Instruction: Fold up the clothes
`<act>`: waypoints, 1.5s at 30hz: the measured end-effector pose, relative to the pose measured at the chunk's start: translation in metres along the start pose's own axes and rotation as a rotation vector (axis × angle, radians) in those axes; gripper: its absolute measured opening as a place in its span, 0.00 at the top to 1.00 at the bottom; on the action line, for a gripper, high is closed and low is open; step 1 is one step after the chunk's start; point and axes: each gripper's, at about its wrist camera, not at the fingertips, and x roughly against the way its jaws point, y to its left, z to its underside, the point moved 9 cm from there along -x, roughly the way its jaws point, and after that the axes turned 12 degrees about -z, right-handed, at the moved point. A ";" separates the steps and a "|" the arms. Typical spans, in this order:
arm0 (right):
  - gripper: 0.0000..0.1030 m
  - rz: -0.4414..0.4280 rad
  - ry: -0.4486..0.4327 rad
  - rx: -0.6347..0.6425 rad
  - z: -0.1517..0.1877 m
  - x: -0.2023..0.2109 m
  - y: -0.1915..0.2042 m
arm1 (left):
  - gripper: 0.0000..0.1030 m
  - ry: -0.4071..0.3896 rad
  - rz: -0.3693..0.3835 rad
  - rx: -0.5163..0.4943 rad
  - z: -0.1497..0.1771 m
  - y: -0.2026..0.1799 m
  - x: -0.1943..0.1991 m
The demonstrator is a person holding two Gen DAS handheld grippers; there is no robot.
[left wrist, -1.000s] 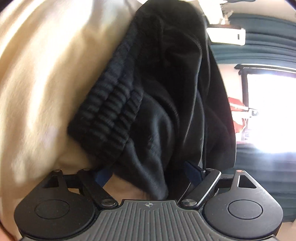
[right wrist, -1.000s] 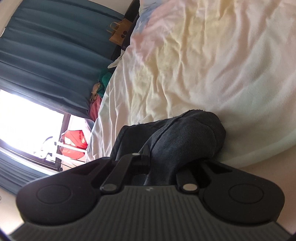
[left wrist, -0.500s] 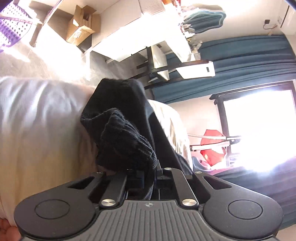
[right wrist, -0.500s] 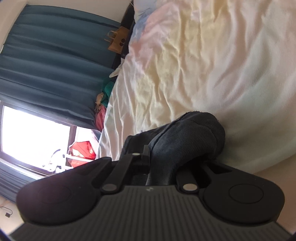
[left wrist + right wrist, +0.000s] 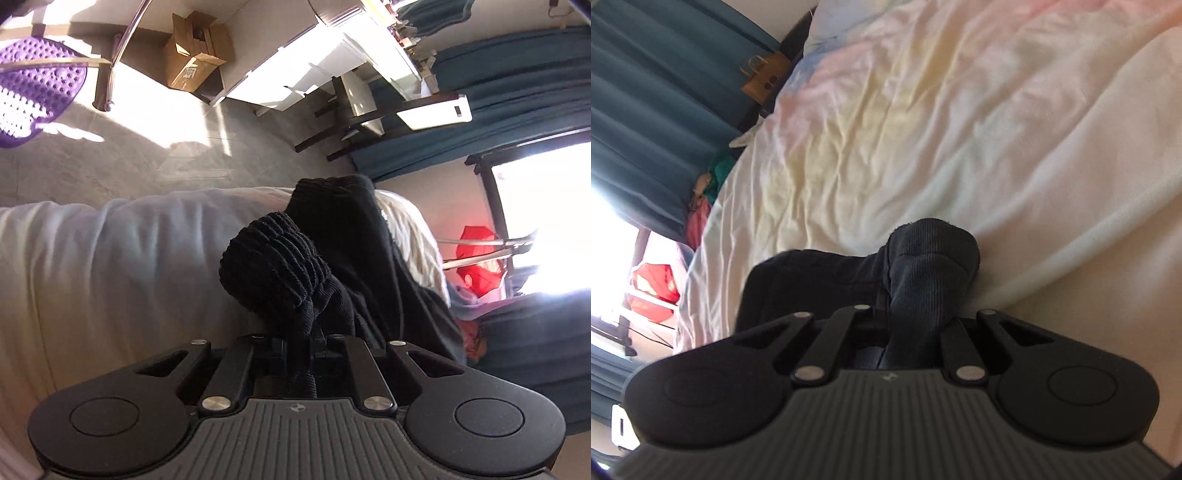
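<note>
A black garment (image 5: 340,258) with a ribbed hem lies over the edge of a pale bedsheet (image 5: 110,258). My left gripper (image 5: 301,341) is shut on a bunched ribbed edge of it, the cloth bulging just ahead of the jaws. In the right wrist view the same black garment (image 5: 923,266) rises as a dark ribbed bunch out of my right gripper (image 5: 905,332), which is shut on it too. The fingertips of both grippers are hidden under cloth. The rest of the garment trails away between them on the bed (image 5: 923,129).
Beyond the bed edge is grey floor (image 5: 184,147), a cardboard box (image 5: 195,62), a white desk (image 5: 314,66), a purple mat (image 5: 29,88) and a chair leg. Teal curtains (image 5: 646,110) and a bright window (image 5: 546,221) line one wall. A pillow (image 5: 849,26) lies at the bed's head.
My left gripper has gone from open around the garment to shut on its ribbed edge, and it has pulled back from the bed. The right gripper has kept its hold and shifted only slightly.
</note>
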 end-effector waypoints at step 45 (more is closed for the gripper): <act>0.29 -0.603 0.064 0.954 0.217 0.159 0.227 | 0.07 -0.533 0.164 -1.071 0.282 -0.291 -0.011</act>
